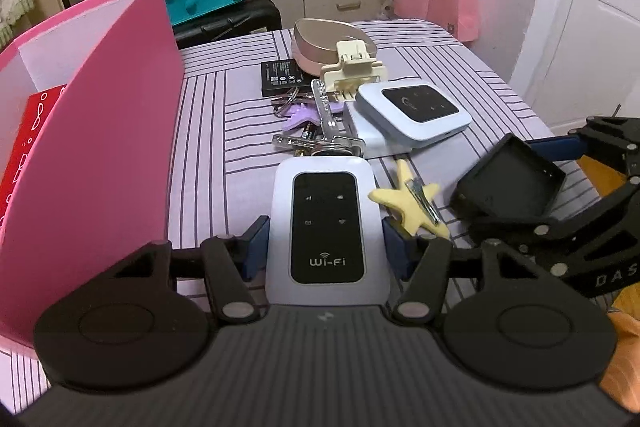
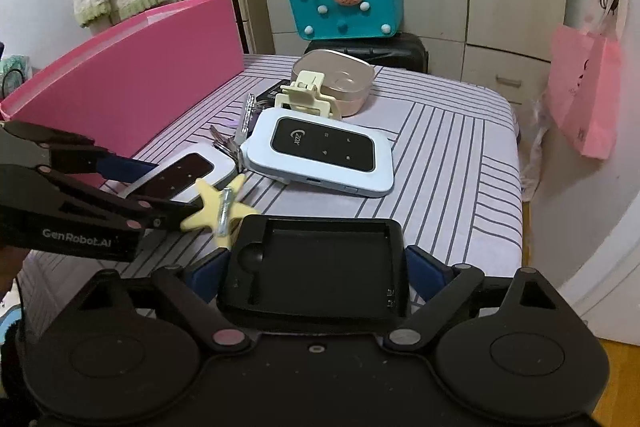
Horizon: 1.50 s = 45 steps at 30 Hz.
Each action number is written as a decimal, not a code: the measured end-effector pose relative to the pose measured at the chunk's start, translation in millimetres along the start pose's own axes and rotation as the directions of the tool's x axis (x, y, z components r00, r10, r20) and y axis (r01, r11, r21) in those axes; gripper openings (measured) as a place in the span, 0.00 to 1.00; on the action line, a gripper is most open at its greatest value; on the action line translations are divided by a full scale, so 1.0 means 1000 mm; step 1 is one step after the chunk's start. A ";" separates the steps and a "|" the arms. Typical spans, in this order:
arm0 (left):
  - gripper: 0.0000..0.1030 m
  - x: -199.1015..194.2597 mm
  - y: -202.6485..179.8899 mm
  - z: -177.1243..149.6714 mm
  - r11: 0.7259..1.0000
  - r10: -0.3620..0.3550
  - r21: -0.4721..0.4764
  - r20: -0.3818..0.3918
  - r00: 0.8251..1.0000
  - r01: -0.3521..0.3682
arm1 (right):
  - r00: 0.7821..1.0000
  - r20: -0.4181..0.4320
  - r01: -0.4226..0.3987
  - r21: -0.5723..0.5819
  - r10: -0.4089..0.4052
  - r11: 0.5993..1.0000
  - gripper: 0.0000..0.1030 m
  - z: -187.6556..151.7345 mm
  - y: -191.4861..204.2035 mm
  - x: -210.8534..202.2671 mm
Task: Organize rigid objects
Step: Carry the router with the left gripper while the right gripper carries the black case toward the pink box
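Left gripper (image 1: 325, 239): your matte black frame has two round discs, linkage arms with silver rivets, and blue pads on the fingers (image 1: 256, 243).
Left gripper markings: white "GenRobot.AI" lettering along its side.
Right gripper (image 2: 316, 267): yours matches it, black with pinkish-silver rivets and blue-padded fingers (image 2: 424, 267).
Right gripper markings: pale "DAS" letters.

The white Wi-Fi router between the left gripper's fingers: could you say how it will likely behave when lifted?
The white Wi-Fi router looks like a rigid plastic shell, so it should not flex. Its glossy, rounded sides may slip against the left gripper. It is probably light, being slim.
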<state>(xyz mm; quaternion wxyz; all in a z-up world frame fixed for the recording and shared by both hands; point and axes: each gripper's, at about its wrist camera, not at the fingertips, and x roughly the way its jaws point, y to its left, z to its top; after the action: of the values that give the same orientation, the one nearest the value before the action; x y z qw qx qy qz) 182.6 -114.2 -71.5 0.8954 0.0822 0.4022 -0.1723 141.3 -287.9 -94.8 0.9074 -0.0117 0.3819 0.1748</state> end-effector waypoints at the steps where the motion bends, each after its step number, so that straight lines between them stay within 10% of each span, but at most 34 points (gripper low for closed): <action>1: 0.58 0.000 -0.001 0.001 1.000 0.003 0.010 -0.004 1.000 -0.003 | 1.000 -0.004 0.004 -0.011 -0.004 1.000 0.92 0.000 0.001 0.000; 14: 0.56 -0.007 -0.012 -0.006 0.989 0.095 0.109 0.045 0.994 -0.100 | 1.000 -0.011 0.014 -0.050 -0.014 0.999 0.91 0.000 0.007 -0.002; 45: 0.56 -0.127 0.024 0.004 0.997 -0.037 0.078 0.116 0.993 0.028 | 0.992 -0.036 -0.117 0.063 0.119 0.991 0.91 0.035 0.046 -0.058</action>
<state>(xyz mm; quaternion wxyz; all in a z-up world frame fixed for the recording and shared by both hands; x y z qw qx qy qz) 116.2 -62.0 26.5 0.9108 0.0992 0.3433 -0.2067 113.2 -257.5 -23.9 0.8878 0.0350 0.4049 0.2162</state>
